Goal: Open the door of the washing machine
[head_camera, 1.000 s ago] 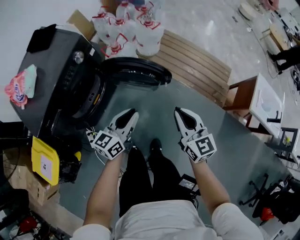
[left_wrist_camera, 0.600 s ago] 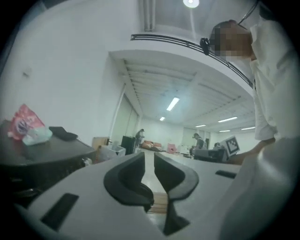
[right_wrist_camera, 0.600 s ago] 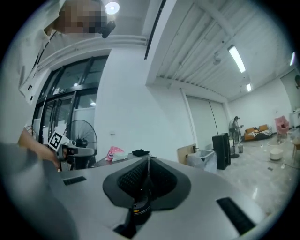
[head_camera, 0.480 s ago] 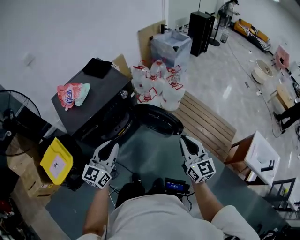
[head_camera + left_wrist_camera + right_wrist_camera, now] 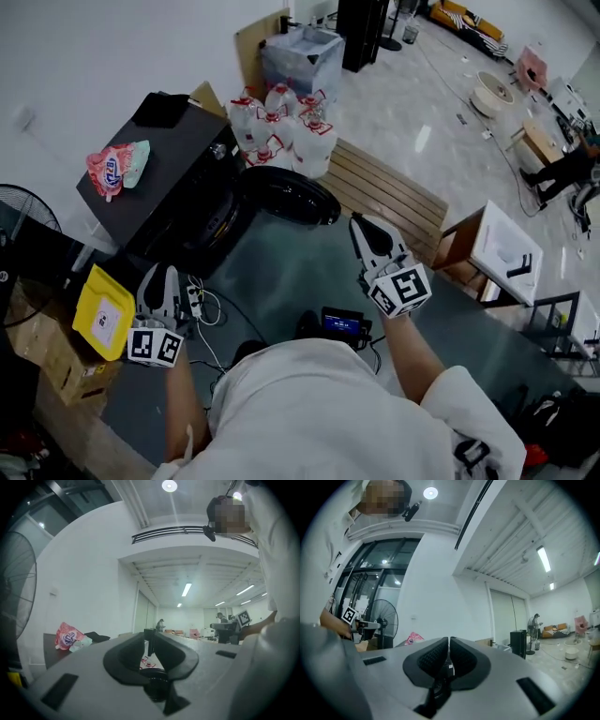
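Washing machine door (image 5: 286, 195): stood open.
Left hand-held gripper (image 5: 161, 274): jaws together — empty.
Right hand-held gripper (image 5: 362, 225): jaws together — empty.

Head view looks steeply down; both gripper views look level, all sharing the pink packet (image 5: 112, 169).

left gripper (image 5: 161, 275): closed, empty, level | right gripper (image 5: 362, 227): closed, empty, level

free: grey floor (image 5: 281, 267) | obstacles: door (image 5: 286, 195) swung out behind it, power strip (image 5: 195, 300) (left edge)
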Motion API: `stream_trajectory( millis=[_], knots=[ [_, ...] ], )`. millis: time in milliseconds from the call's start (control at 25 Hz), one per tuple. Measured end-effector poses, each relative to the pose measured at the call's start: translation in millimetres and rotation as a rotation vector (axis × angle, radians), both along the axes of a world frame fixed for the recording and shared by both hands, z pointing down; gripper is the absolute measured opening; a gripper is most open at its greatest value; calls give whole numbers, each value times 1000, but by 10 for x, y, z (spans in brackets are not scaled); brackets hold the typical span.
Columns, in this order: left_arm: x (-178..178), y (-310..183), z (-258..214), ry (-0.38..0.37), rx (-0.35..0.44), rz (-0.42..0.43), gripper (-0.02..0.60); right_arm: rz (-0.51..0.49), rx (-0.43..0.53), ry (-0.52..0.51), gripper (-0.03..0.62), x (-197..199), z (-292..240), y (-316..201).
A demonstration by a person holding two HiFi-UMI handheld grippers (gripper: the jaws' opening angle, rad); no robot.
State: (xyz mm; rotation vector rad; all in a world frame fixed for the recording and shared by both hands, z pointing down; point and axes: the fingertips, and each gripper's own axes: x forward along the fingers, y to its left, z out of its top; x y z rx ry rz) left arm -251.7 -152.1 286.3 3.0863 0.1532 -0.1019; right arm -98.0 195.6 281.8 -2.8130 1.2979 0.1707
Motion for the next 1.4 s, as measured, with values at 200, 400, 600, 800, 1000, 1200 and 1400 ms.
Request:
stream_trajectory(
  millis=[200, 400, 600, 800, 1000, 1200, 1400],
  knots=[
    [-105, -176, 4, 15, 37, 78, 67, 88, -91, -29, 35, -419, 234, -139],
    [-522, -366, 74, 3, 9, 124, 67, 162, -99, -44, 35, -1108, 328, -290],
    [-1030, -439, 258, -32, 13, 190, 67, 209, -74, -43, 35, -1713, 348, -591],
    [-1531, -531, 539, -71, -33, 218, 67, 206, -118, -77, 35, -2255, 523, -822],
    [-1852, -387, 795, -106, -63, 272, 67, 196, -169, -124, 35, -2620, 687, -858],
    [-2076, -132, 817, -115, -75, 267, 67, 159, -162, -128, 35, -2790, 718, -780],
    [-2206, 79, 594, -100, -18, 233, 67, 134, -133, -154, 35, -2848, 831, -592]
  ],
)
